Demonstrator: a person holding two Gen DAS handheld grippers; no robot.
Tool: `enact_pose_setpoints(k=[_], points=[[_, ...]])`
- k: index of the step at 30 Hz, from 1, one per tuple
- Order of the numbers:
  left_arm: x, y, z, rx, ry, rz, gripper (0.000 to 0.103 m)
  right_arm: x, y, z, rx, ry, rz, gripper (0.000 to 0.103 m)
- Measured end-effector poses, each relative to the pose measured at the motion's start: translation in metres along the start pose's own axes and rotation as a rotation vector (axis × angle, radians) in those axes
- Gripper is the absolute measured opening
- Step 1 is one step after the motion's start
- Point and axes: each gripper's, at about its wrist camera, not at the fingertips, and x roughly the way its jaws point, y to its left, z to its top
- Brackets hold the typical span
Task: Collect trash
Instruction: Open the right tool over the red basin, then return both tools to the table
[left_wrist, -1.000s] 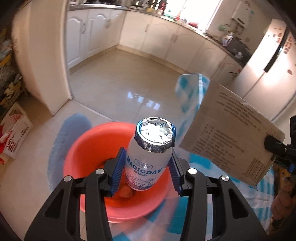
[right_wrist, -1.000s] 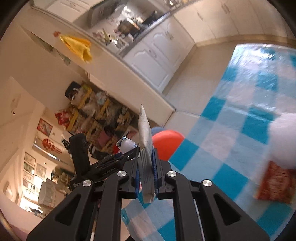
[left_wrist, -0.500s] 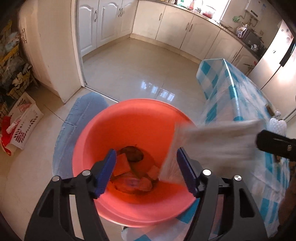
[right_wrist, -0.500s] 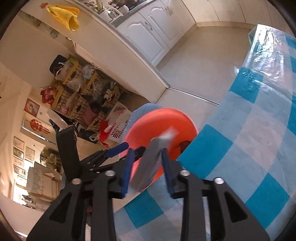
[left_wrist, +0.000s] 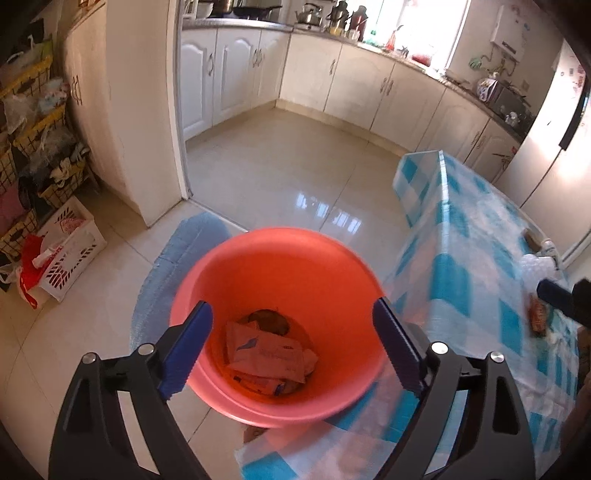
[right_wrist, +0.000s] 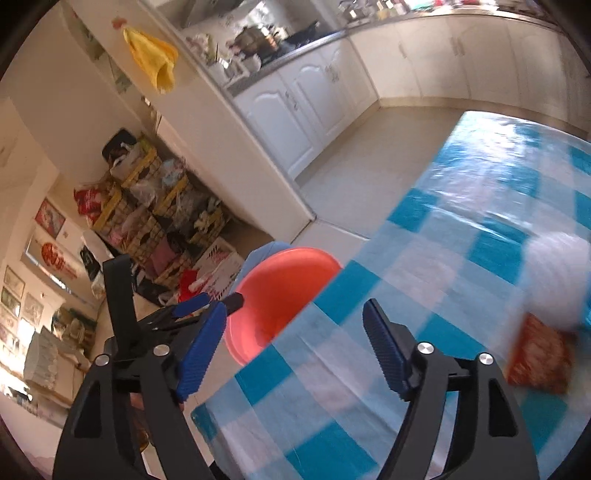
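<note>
- Left tool: jaws just spread wide, nothing btwn, over red bucket.
- Right tool: jaws just opened, empty, above checked surface.
- Trash wrappers lie at bucket bottom.

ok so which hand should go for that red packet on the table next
Probably the right. Its open gripper is over the table near the red packet, while the left gripper, also empty, hangs over the bin.

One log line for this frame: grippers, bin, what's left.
left gripper: open, empty | right gripper: open, empty | round orange plastic bin: wrappers inside | red snack packet: on checked tablecloth
</note>
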Motion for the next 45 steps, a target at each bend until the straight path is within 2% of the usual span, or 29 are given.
enact_pose_setpoints(k=[6,13,16,20,25,28,33,40,45], points=[[-0.026,-0.033,-0.007,0.048,-0.021,-0.037,0.09,-0.05,-0.03,-0.03,0.05,-0.074,-0.11,0.08],[-0.049,-0.082,-0.022,0.137,-0.011,-0.091,0.091,-0.103,-0.073,-0.054,0.164,-0.159,-0.188,0.081],[-0.057,-0.102,-0.03,0.172,0.001,-0.131,0.091,-0.13,-0.098,-0.066,0.227,-0.201,-0.227,0.086],[-0.062,-0.132,-0.037,0.224,0.027,-0.192,0.091,-0.158,-0.124,-0.074,0.277,-0.249,-0.276,0.086],[-0.061,-0.171,-0.045,0.278,0.064,-0.268,0.091,-0.179,-0.152,-0.079,0.309,-0.286,-0.294,0.088],[-0.061,-0.19,-0.051,0.319,0.077,-0.29,0.091,-0.179,-0.163,-0.077,0.277,-0.279,-0.301,0.088],[-0.056,-0.209,-0.059,0.366,0.107,-0.312,0.091,-0.159,-0.171,-0.06,0.131,-0.221,-0.317,0.088],[-0.038,-0.219,-0.062,0.37,0.145,-0.304,0.091,-0.121,-0.193,-0.028,-0.034,-0.091,-0.301,0.088],[-0.024,-0.228,-0.063,0.378,0.159,-0.322,0.091,-0.107,-0.194,-0.01,-0.148,-0.045,-0.264,0.088]])
